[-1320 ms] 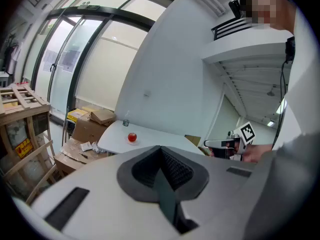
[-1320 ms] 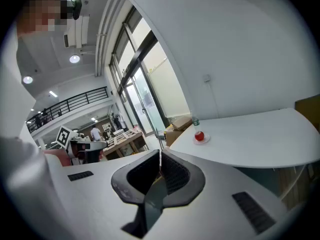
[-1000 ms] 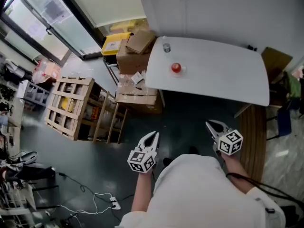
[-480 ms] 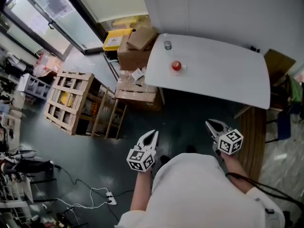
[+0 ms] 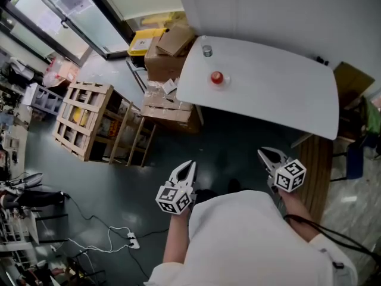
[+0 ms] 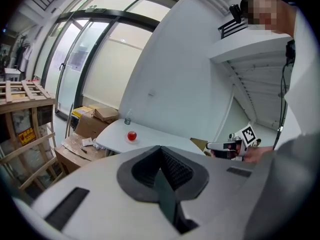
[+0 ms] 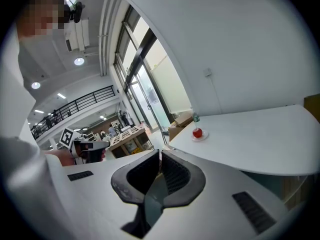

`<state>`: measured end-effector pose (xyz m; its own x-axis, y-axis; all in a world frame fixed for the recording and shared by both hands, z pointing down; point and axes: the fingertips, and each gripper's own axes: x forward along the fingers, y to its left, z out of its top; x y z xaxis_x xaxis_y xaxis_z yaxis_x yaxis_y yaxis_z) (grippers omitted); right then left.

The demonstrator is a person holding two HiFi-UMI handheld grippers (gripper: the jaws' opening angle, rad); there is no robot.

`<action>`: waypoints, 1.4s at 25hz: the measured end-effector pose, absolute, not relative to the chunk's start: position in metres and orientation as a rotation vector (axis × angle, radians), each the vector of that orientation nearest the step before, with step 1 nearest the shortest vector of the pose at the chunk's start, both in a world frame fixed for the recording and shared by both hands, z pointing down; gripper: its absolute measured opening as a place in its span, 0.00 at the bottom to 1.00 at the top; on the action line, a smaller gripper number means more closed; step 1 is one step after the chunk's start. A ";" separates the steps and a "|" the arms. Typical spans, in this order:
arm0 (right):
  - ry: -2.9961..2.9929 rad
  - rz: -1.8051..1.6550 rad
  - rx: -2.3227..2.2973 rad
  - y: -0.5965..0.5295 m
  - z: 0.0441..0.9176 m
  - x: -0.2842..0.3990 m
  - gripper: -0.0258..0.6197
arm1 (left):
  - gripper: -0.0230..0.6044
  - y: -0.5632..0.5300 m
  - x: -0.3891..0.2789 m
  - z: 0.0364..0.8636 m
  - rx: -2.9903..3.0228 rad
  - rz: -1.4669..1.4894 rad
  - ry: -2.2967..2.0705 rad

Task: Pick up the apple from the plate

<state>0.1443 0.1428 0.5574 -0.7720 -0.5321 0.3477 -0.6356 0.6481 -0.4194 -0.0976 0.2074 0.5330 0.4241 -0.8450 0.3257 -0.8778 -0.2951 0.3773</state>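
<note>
**Both tools clenched and empty, with the apple well away on the table ahead.**

Nearest, the left tool (image 5: 188,165) and the right tool (image 5: 264,154) are held out in front of the person, each with its jaws pressed together on nothing. Beyond a stretch of dark floor stands the white table (image 5: 274,94). The red apple (image 5: 216,77) sits on a small plate (image 7: 205,135) toward the table's left end, well apart from both tools. A small bottle (image 5: 207,51) stands farther back by the corner. The apple looks firm, round and fairly light, and its smooth skin could slip. The jaws would have to open first, then close across its widest middle. Pressure should stay gentle, to avoid bruising it or nudging the plate.
</note>
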 end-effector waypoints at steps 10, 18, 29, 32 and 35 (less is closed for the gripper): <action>-2.659 0.817 0.952 0.130 0.566 0.163 0.10 | 0.04 0.194 -0.079 0.538 2.175 0.114 -1.457; -2.638 0.822 0.997 0.108 0.573 0.159 0.10 | 0.04 0.168 -0.088 0.544 2.176 0.120 -1.443; -2.573 0.821 1.128 0.054 0.576 0.134 0.10 | 0.04 0.088 -0.122 0.547 2.241 0.143 -1.342; -2.562 0.826 1.169 0.038 0.572 0.119 0.10 | 0.04 0.064 -0.135 0.544 2.263 0.146 -1.305; -2.552 0.825 1.203 0.023 0.568 0.103 0.10 | 0.04 0.041 -0.148 0.542 2.287 0.148 -1.270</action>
